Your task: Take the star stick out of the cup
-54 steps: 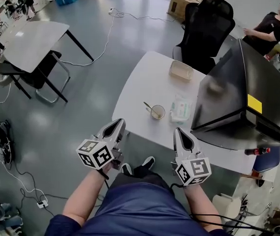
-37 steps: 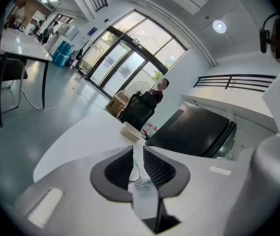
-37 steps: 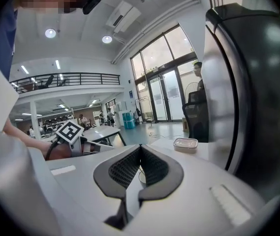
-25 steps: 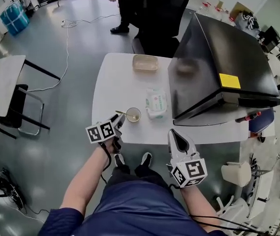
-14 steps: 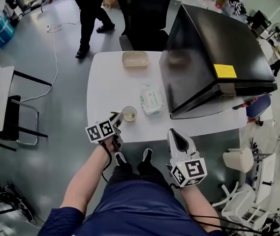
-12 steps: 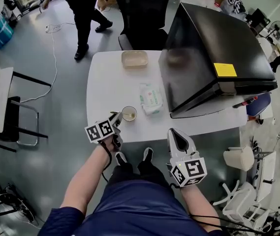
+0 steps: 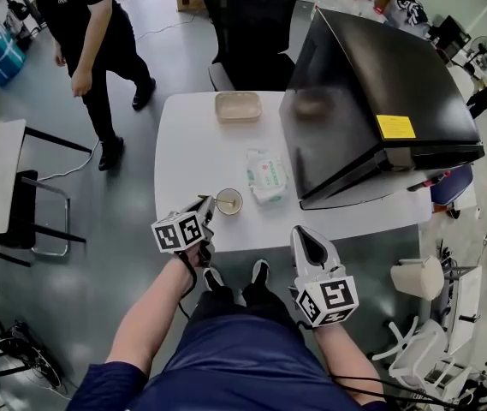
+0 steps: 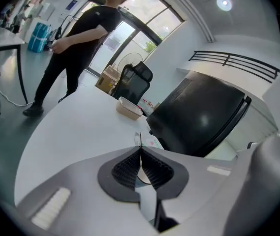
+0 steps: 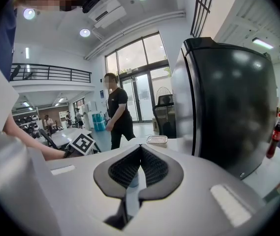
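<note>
A big black cabinet (image 7: 371, 84) stands behind the cup (image 7: 228, 201) and to its right. The white table (image 7: 192, 144) carries the cup close to its near edge. An office chair (image 7: 252, 15) stands past the table, straight behind the cup. A person (image 7: 93, 24) in black stands on the floor far to the cup's left (the left gripper view shows that person from low down, side on). A beige tray (image 7: 237, 106) lies behind the cup near the far edge, and a pack of wipes (image 7: 265, 175) lies just beside the cup on its right.

The right gripper (image 7: 310, 240) hangs off the table, in front of the cup and to its right. Its own view shows the pads meeting at the tips with nothing between them.

The left gripper (image 7: 204, 205) sits at the cup's left rim. In the head view its jaws are too small to read. The left gripper view shows that they have just been closing and now pinch the star stick (image 8: 140, 139), a thin dark rod rising from the pad tips, with the cup's rim curving below. The stick's lower end is in the cup, and its star cannot be made out.

The right gripper view shows a red-capped bottle (image 9: 276, 134) clearly, on the far side of the cabinet from the cup.
</note>
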{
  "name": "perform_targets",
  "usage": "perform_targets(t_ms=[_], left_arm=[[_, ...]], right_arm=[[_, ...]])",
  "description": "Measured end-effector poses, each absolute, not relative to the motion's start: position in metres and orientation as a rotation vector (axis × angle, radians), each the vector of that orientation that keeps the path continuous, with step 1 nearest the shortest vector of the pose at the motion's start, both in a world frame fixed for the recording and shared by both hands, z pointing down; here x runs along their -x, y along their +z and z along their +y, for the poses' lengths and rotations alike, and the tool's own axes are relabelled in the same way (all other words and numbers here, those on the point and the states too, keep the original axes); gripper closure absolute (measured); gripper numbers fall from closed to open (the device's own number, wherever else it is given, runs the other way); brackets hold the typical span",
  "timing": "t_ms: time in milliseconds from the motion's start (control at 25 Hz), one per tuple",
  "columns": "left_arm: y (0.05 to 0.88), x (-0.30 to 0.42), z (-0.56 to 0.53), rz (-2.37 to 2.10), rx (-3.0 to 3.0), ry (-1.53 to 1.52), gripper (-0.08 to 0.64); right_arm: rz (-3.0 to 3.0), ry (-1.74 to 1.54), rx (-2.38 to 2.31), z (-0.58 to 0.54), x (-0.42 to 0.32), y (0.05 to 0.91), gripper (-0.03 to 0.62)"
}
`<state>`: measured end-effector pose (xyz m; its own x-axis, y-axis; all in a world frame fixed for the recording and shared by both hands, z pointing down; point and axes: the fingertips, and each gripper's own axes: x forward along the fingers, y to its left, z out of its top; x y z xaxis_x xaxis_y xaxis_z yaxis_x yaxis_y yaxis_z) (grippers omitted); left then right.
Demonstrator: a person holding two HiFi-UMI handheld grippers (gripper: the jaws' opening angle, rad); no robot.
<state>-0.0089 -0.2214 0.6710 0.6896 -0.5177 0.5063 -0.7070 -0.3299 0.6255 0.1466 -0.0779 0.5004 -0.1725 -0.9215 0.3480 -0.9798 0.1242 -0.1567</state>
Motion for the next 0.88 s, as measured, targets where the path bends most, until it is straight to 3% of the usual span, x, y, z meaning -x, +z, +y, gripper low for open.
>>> perform_targets(t_ms=[440,880], left_arm=[[0.635,0.006,-0.219,-0.951,-2.150,0.335,0.551],[0.585,0.027,-0.212,-0.963,-2.165,0.218,0.551]], right_arm=[[-2.292,0.490,-1.819,-0.094,-0.136,0.496,0.586],[-2.375,0.450,-1.734,-0.116,-0.125,0.484,0.586]])
